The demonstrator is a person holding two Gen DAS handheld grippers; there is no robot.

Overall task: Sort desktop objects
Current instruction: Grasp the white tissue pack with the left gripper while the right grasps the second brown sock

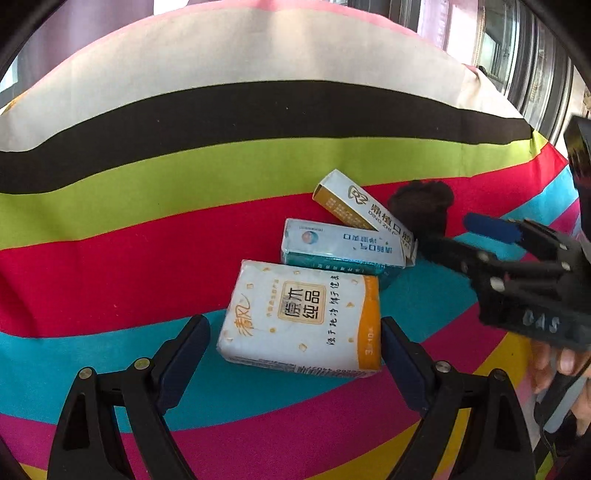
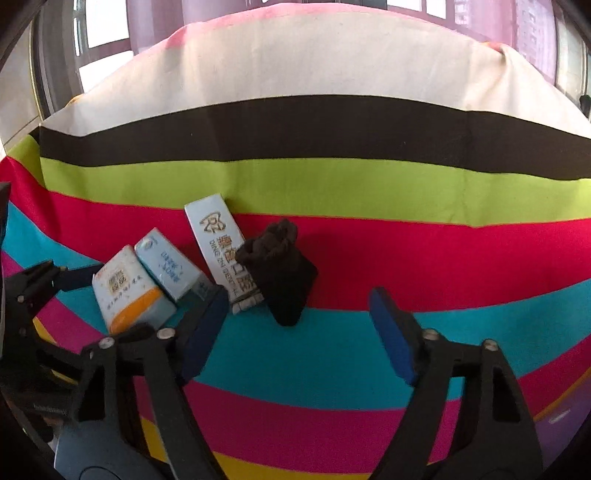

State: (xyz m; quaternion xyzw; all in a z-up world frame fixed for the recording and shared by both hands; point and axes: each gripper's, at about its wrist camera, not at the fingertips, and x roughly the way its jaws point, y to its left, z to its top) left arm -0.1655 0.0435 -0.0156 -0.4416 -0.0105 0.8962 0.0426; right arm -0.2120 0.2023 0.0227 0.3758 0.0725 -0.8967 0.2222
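A white and orange tissue pack (image 1: 303, 317) lies on the striped cloth (image 1: 110, 273), between the fingers of my open left gripper (image 1: 295, 354). Behind it lie a teal and white box (image 1: 340, 247) and a white and gold dental box (image 1: 354, 206). A dark brown pouch (image 1: 421, 206) lies to the right of the boxes. My right gripper (image 2: 299, 332) is open just in front of the pouch (image 2: 284, 273); it shows from the side in the left wrist view (image 1: 469, 236). The tissue pack (image 2: 129, 291), teal box (image 2: 170, 269) and dental box (image 2: 225, 251) show left of the pouch.
The cloth (image 2: 332, 350) has wide stripes of cream, black, green, red, blue, pink and yellow. Windows (image 2: 107, 22) run behind the table's far edge. The left gripper (image 2: 48, 280) shows at the left edge of the right wrist view.
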